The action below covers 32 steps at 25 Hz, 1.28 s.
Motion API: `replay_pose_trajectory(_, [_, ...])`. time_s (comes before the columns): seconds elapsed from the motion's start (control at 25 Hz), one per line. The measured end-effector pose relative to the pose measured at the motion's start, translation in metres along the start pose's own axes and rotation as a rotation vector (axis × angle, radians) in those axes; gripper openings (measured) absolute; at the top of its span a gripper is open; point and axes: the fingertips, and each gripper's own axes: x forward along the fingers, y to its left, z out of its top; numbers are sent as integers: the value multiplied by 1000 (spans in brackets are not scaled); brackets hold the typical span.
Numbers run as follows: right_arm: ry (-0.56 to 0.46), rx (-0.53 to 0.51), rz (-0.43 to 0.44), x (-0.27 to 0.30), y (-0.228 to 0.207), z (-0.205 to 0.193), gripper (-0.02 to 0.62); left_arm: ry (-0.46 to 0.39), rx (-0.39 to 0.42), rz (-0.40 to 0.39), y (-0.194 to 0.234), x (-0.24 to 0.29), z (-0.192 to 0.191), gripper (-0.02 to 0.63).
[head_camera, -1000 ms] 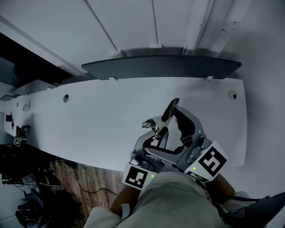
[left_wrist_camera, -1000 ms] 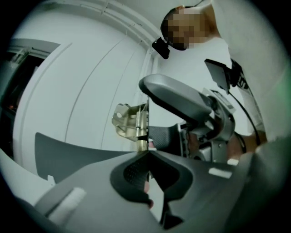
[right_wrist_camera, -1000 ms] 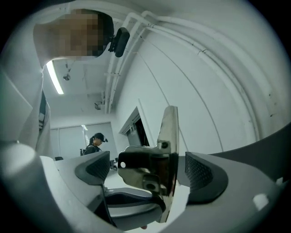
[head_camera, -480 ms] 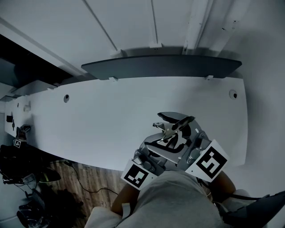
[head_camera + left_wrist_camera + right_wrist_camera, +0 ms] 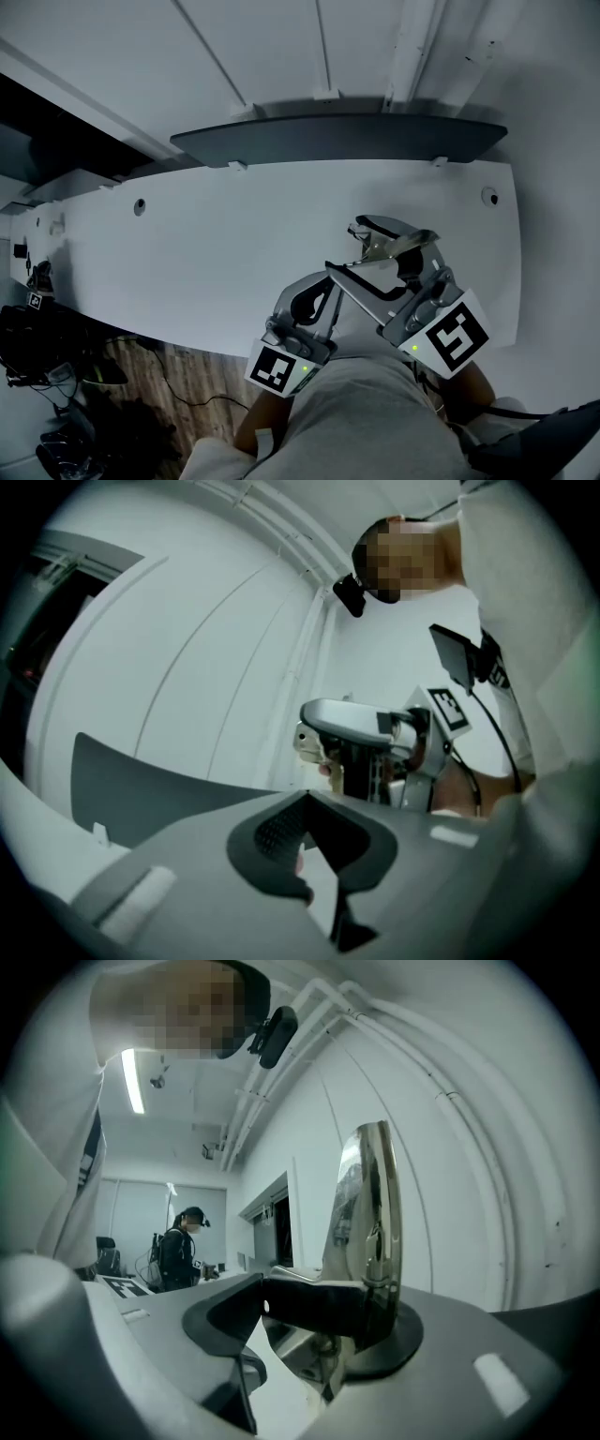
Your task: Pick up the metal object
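Observation:
The metal object [image 5: 379, 240] is a shiny chrome piece held up above the white table [image 5: 206, 253], near its front right. My right gripper [image 5: 392, 255] has it between its jaws, which are closing on it with the pads against it. In the right gripper view the metal object [image 5: 367, 1206] stands upright between the right gripper [image 5: 319, 1314] jaws. My left gripper [image 5: 313, 306] sits just left of it, shut and empty, apart from the object. In the left gripper view the left gripper [image 5: 325, 885] looks toward the right gripper [image 5: 361, 726] holding the metal object [image 5: 309, 746].
A dark curved panel [image 5: 337, 141] runs along the table's back edge. Small round holes [image 5: 139, 206] [image 5: 489, 199] mark the tabletop. Wooden floor with cables [image 5: 84, 384] lies beyond the near left edge. A distant person [image 5: 178, 1241] stands in the room behind.
The right gripper's jaws have come in from wide open onto the metal object and carried it a little right. The left gripper has drawn back down and left, away from it.

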Motion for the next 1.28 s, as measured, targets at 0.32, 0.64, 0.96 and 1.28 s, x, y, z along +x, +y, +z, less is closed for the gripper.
replay_pose_trajectory(0.32, [45, 28, -100, 10, 1, -16, 247, 169, 13, 231, 29, 4, -32, 2])
replay_pose_trajectory(0.64, [23, 2, -142, 8, -6, -13, 244, 179, 51, 248, 29, 5, -30, 2])
replay_pose_trajectory(0.96, [22, -6, -142, 9, 7, -12, 244, 136, 69, 266, 28, 6, -12, 0])
replay_pose_trajectory(1.28, [18, -14, -143, 9, 10, -8, 244, 137, 67, 256, 25, 5, -10, 0])
